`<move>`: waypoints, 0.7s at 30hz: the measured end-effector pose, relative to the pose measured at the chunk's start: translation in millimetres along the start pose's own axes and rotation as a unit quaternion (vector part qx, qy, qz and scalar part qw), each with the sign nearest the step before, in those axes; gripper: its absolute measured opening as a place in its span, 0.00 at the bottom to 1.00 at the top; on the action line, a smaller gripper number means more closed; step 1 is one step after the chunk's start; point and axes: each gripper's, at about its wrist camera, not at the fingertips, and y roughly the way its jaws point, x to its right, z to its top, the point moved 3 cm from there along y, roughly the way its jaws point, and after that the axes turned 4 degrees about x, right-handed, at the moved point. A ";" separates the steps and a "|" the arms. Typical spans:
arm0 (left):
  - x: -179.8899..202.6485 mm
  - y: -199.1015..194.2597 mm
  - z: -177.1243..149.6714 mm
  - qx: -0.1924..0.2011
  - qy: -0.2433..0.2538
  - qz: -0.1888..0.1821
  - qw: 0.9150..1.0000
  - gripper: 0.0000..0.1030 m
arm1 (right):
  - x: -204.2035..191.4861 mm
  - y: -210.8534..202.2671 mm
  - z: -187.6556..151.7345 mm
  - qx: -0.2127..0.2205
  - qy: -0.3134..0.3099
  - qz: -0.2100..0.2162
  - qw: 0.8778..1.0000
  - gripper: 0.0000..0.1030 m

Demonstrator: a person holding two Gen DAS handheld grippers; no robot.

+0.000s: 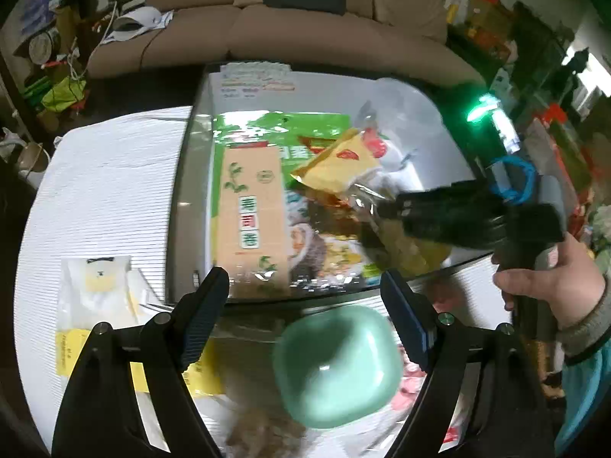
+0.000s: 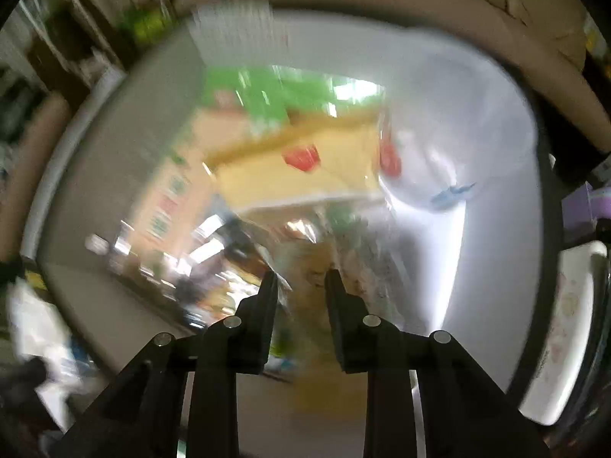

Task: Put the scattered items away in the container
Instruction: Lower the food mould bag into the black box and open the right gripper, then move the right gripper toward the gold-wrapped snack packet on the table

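Note:
A grey plastic container (image 1: pixel 183 191) stands on the table. It holds a green packet (image 1: pixel 282 129), a tan box (image 1: pixel 252 206) and a yellow packet (image 1: pixel 340 168). Over its right side my right gripper (image 1: pixel 385 210) is shut on a clear crinkly packet (image 1: pixel 401 248) with yellowish contents. The right wrist view is blurred: my right gripper (image 2: pixel 302 278) has its fingers close together, with the clear packet (image 2: pixel 313 252) between them above the container (image 2: pixel 95 191). My left gripper (image 1: pixel 303 282) is open and holds nothing, just in front of the container's near rim. A mint-green bowl (image 1: pixel 336 366) lies below it.
A white packet with a yellow label (image 1: pixel 99 290) lies on the white ribbed cloth (image 1: pixel 107 191) left of the container. A person's hand (image 1: pixel 550 282) grips the right tool. A beige sofa (image 1: pixel 305 34) stands behind the table. A white tray (image 2: pixel 573 324) lies right of the container.

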 end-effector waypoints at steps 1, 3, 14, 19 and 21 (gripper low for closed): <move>-3.3 0.2 0.0 0.001 -0.004 -0.002 1.000 0.77 | -1.6 7.3 0.3 -0.014 -0.014 -0.026 0.999 0.25; -7.3 -0.6 -1.9 0.003 -0.010 -0.010 1.000 0.77 | 1.0 9.9 3.0 -0.021 -0.017 -0.042 0.999 0.25; 13.0 -14.8 -29.4 0.008 0.016 -0.026 0.999 0.93 | 20.8 -86.8 -17.8 0.115 0.057 0.035 0.991 0.72; 26.4 -47.2 -53.3 0.035 0.030 -0.020 0.999 1.00 | 11.9 -136.4 -67.4 0.130 0.029 0.068 0.989 0.81; 26.7 -56.4 -66.7 0.033 0.019 -0.026 0.999 1.00 | 3.0 -148.9 -90.6 0.133 0.010 0.067 0.989 0.81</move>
